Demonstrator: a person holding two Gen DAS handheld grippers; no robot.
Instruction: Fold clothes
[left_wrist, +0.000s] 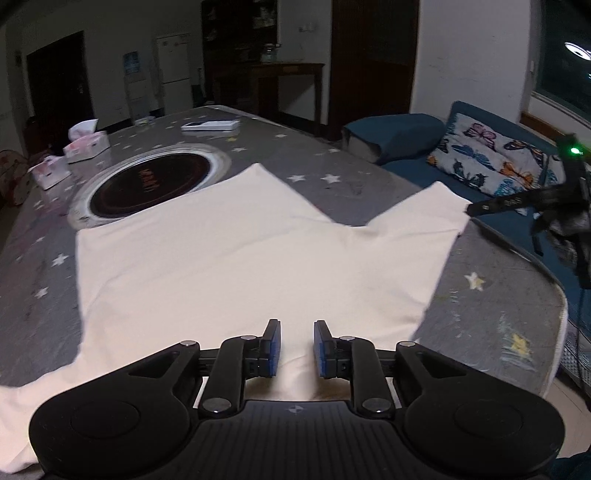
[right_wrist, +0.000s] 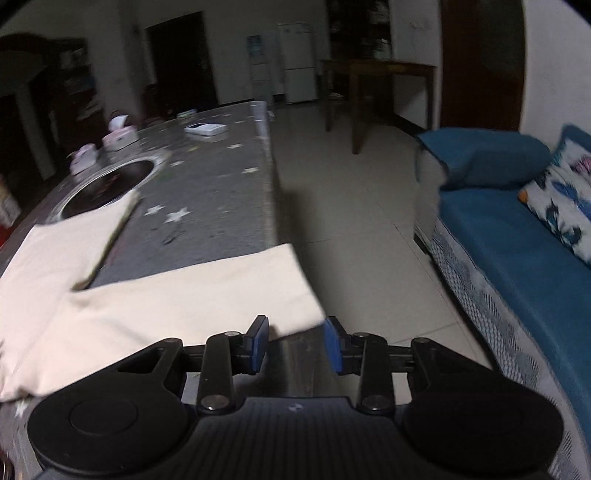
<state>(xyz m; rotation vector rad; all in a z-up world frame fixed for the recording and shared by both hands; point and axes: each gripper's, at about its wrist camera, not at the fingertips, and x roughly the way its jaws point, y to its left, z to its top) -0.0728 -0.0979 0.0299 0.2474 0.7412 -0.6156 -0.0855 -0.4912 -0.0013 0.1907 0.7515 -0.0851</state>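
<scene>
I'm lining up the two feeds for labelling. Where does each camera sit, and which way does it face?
Left wrist view: on the left tool, angled down across the cream garment on the star-patterned table; its own jaws, apart, show, with the right tool at the garment's far right corner.
Right wrist view: on the right tool, facing the garment's edge, the floor and the blue sofa; only its own open jaws show.
Shared: garment, table, round cooktop, sofa.
</scene>
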